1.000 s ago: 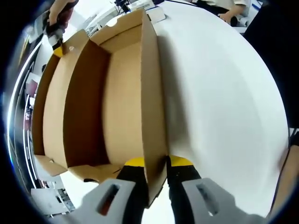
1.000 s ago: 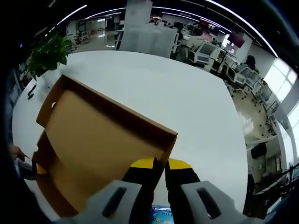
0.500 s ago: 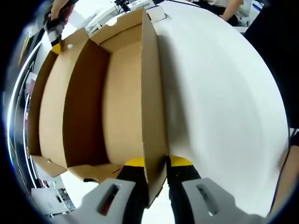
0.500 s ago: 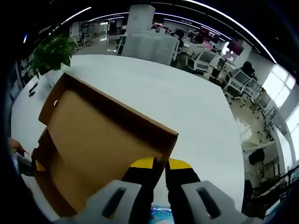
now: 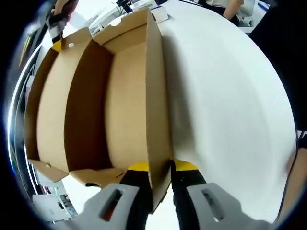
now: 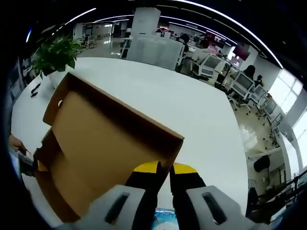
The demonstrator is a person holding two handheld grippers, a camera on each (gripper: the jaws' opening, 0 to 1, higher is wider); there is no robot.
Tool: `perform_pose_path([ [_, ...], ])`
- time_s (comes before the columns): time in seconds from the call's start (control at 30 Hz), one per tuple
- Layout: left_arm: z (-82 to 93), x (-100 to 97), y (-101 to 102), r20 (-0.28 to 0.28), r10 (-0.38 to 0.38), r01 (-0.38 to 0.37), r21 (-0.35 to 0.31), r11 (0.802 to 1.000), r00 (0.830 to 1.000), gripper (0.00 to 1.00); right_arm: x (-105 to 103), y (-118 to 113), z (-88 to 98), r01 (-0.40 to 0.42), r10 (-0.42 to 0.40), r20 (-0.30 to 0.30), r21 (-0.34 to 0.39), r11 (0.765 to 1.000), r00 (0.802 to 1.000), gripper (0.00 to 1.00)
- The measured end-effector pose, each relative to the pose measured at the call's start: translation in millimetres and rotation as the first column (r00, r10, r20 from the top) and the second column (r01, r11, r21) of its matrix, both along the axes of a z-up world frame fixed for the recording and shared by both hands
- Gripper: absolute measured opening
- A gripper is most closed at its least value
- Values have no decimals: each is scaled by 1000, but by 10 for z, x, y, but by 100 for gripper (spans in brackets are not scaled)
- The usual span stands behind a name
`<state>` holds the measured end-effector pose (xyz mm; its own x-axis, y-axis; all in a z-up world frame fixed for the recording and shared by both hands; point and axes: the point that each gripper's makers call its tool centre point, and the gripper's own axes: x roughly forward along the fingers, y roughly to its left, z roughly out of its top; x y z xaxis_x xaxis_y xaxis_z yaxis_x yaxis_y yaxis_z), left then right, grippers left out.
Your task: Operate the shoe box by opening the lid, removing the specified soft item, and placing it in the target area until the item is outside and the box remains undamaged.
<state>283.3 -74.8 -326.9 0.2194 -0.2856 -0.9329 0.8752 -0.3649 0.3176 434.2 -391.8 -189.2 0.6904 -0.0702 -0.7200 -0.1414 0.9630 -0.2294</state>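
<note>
The plain brown cardboard shoe box [image 5: 120, 96] stands on the white desk [image 5: 225, 105], its lid [image 6: 96, 139] raised. No print or label can be read on the cardboard. The left gripper [image 5: 159, 168] has its yellow-tipped jaws clamped on the box's side wall, nearest the desk's open surface. The right gripper [image 6: 162, 168] pinches the lid's front edge. A potted plant [image 6: 53, 52] stands beyond the box's far corner.

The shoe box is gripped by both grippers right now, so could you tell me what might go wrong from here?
1. The left gripper pinches one thin cardboard wall of the shoe box; pulling hard could crease or tear it.
2. The right gripper clamps the lid edge; opposing pulls might rip the hinge.
3. The white table looks smooth, so the box may slide.
</note>
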Motion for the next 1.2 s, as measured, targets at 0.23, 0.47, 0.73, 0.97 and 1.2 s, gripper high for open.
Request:
perform_pose_path([
  [0.23,0,-6,0,-1,-1,1,1,1000,1000,13,-81,19,107,-23,23,25,-12,1000,999,6],
  [0.47,2,-6,-8,-1,0,0,0,1000,1000,13,-108,27,153,-36,37,34,-7,999,999,6],
  [0.73,0,-3,-13,0,-2,2,0,1000,1000,13,-202,47,236,-61,62,59,-22,998,996,7],
  [0.97,4,3,-19,1,-1,1,2,1000,1000,14,-278,68,244,-69,72,84,-42,997,994,7],
  [1.2,9,0,-16,2,-3,3,2,1000,1000,14,-364,90,300,-85,89,101,-48,995,991,7],
])
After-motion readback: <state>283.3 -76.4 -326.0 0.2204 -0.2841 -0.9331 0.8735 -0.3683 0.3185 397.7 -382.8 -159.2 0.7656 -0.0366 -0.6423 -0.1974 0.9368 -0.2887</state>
